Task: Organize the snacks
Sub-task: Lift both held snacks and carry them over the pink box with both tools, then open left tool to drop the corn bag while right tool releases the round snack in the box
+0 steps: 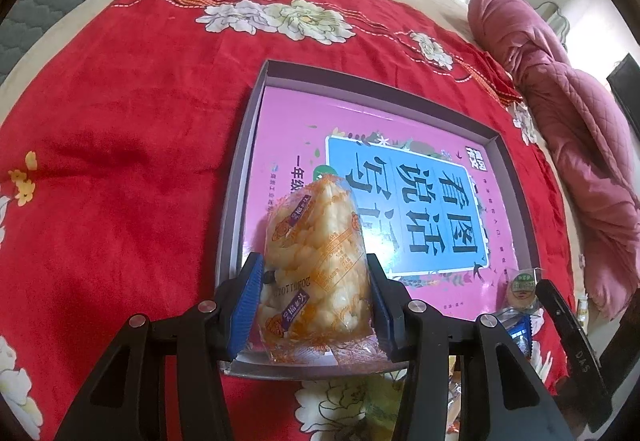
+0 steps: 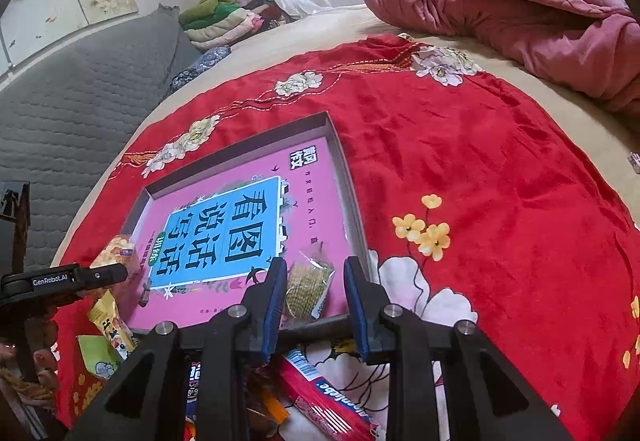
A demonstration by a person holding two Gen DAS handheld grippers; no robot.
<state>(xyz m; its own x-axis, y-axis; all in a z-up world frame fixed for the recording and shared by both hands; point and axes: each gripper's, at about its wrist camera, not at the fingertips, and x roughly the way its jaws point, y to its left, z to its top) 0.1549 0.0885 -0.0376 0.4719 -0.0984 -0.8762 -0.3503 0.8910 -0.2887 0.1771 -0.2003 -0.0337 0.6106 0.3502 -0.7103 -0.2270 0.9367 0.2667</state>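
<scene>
A shallow grey box (image 1: 248, 145) with a pink book-cover floor lies on the red flowered blanket (image 1: 120, 161). My left gripper (image 1: 314, 265) is shut on a clear orange pack of puffed rice snack (image 1: 320, 225), held upright over the box's near left corner. In the right wrist view the same pack (image 2: 118, 253) shows above the left gripper (image 2: 64, 281). My right gripper (image 2: 316, 267) is shut on a small packet of yellow cracker with a green label (image 2: 308, 289) at the box's (image 2: 348, 177) near right corner. That packet (image 1: 520, 287) also shows beside one of the right fingers (image 1: 560, 317).
Several loose snacks lie on the blanket just in front of the box: a long red pack (image 2: 328, 397), a yellow pack (image 2: 112, 325), a blue pack (image 1: 518, 333). A pink quilt (image 2: 520, 1) is bunched at the far right. A grey padded mat (image 2: 80, 101) lies left.
</scene>
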